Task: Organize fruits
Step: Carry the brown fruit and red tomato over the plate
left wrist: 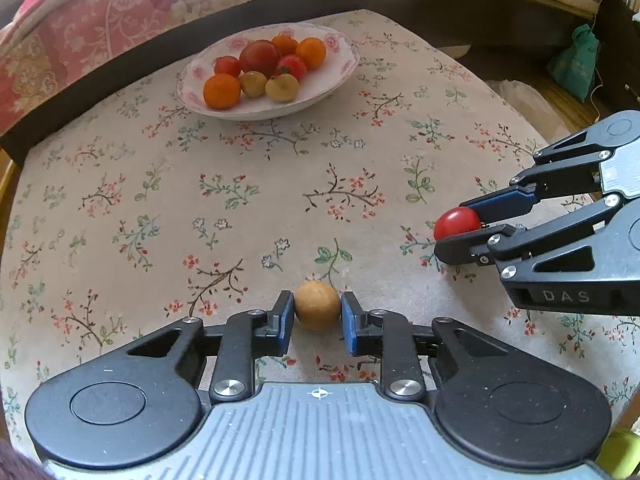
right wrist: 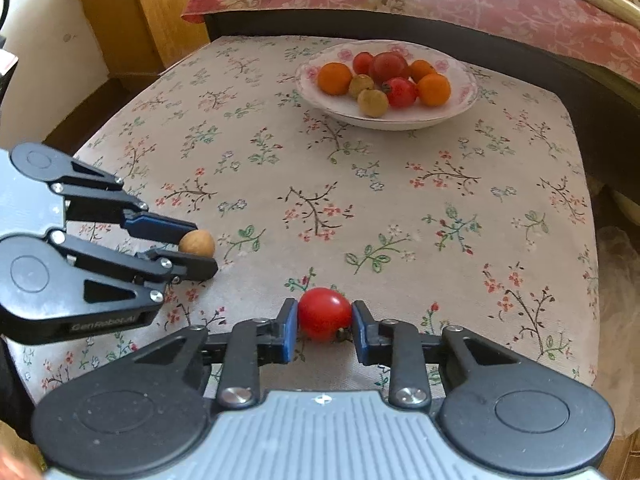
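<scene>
Clamping one fruit each, both grippers sit low over the floral cloth [left wrist: 248, 200], so the step in hand looks like the pick-up, done with both hands at once. The left gripper [left wrist: 317, 309] has its blue pads pressed on either side of a tan fruit [left wrist: 317, 305], which fills the gap between the fingertips and appears to rest on the cloth. The right gripper [right wrist: 325, 316] is closed the same way on a red tomato [right wrist: 325, 314], held between its pads with a bit of stem showing by the right finger.

Well ahead of both sets of fingers stands the bowl [left wrist: 344, 76], already holding orange, red and yellowish fruits. The next move probably calls for lifting each fruit clear of the cloth and carrying it forward to the bowl's rim, then opening over a free spot.

Nothing lies between fingers and bowl. The two grippers work close side by side, so they could bump on the way, and the bowl is fairly full, so a dropped fruit may roll.
</scene>
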A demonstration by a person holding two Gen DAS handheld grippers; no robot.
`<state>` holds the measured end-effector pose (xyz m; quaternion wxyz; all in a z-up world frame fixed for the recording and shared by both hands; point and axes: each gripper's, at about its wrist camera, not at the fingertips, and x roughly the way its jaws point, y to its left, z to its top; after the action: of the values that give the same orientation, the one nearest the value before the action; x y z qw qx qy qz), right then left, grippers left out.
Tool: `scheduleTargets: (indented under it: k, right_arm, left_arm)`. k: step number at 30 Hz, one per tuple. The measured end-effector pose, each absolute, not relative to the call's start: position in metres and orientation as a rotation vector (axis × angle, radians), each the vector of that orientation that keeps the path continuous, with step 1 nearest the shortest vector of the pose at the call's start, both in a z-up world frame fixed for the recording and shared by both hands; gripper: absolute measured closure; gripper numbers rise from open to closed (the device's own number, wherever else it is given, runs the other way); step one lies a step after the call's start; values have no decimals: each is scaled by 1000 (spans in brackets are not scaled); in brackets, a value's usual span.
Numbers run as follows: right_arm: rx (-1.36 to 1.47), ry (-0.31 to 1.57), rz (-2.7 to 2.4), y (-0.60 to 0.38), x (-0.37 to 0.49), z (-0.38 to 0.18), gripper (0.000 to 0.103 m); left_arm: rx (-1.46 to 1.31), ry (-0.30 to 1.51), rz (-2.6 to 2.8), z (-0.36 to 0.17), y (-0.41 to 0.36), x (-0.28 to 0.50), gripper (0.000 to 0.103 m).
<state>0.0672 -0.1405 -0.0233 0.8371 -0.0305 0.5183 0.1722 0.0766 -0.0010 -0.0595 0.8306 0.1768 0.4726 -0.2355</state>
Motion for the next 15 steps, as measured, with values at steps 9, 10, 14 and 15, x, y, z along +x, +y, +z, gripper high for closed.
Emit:
scheduleTargets:
  k: [9, 10, 14, 15]
  right_arm:
    - [-42, 1072, 350, -143, 72, -17, 71]
    - [-40, 1069, 349, -143, 73, -16, 71]
    - [-26, 1054, 338, -145, 77, -12, 71]
    - [-21, 1048, 333, -145, 79, -10, 71]
  left_arm:
    - [354, 966, -510, -49, -10, 85, 70]
    - [353, 962, -510, -48, -11, 86, 70]
    - [347, 946, -505, -44, -12, 91, 70]
    - [344, 940, -503, -42, -12, 93, 70]
